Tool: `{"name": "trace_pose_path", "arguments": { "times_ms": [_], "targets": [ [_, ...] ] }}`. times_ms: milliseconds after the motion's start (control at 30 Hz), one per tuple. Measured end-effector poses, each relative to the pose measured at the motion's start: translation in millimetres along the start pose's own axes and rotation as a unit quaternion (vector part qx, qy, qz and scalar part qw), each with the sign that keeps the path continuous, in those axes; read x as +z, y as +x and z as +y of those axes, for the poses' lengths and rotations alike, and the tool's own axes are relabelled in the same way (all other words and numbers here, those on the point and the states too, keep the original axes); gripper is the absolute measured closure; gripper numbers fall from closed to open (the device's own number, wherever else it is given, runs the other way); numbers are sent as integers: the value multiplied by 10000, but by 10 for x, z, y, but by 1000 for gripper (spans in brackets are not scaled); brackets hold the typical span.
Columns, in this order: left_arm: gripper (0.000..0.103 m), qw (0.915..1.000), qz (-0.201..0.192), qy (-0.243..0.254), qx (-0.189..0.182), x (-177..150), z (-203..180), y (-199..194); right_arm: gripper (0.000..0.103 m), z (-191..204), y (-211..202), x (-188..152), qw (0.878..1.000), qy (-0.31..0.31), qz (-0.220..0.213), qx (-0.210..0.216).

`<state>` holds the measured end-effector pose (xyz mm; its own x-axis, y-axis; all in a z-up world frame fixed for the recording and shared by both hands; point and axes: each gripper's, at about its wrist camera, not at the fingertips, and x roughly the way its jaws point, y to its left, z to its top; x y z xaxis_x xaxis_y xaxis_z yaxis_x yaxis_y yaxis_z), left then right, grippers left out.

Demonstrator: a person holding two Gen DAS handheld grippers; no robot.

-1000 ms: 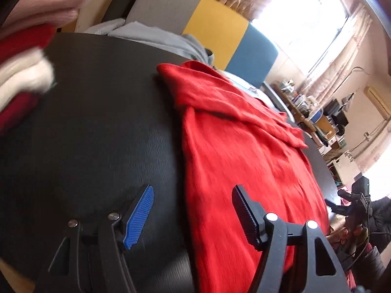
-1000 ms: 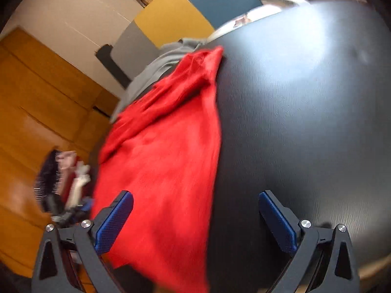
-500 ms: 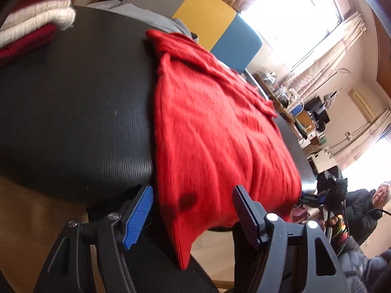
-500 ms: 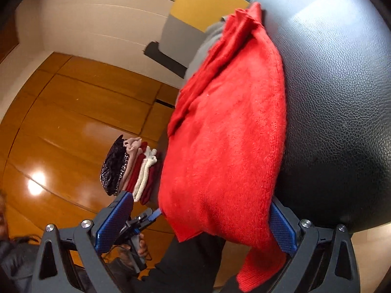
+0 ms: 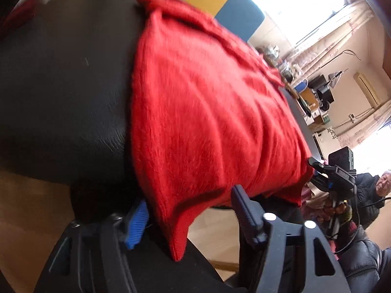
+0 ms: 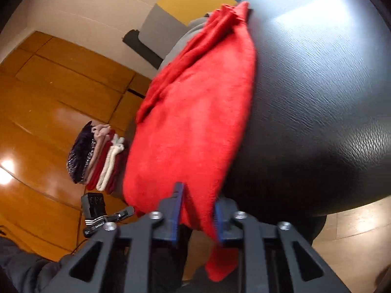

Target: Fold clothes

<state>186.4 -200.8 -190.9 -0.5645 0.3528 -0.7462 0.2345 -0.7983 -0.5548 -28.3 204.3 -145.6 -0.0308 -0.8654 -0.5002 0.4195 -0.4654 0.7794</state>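
Both tongs closing w/ red sweater (image 5: 210,112) hem between.

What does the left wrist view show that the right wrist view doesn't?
Left wrist only: the bright window, a cluttered shelf, and the left gripper closing around one hanging corner. Right wrist only: a folded clothes stack, wooden floor, and the right gripper closing on the hem. Both: red sweater draped over the black table.
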Motion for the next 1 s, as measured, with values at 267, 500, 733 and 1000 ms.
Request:
{"name": "trace_pose_path", "arguments": {
  "times_ms": [267,500,733,1000],
  "targets": [
    [95,9982,443,288,283,34,-85,143,70,-31,22,-18,9997,34,105,207],
    [96,9983,191,512,-194,11,-147,-172,70,90,207,-120,9944,-440,805,-525],
    [96,9909,-526,377,-1179,305,-182,-688,85,535,77,139,9961,-808,306,-164],
    [96,9744,-1333,445,-1757,983,-276,-893,85,894,47,834,9934,-934,-384,545]
  ]
}}
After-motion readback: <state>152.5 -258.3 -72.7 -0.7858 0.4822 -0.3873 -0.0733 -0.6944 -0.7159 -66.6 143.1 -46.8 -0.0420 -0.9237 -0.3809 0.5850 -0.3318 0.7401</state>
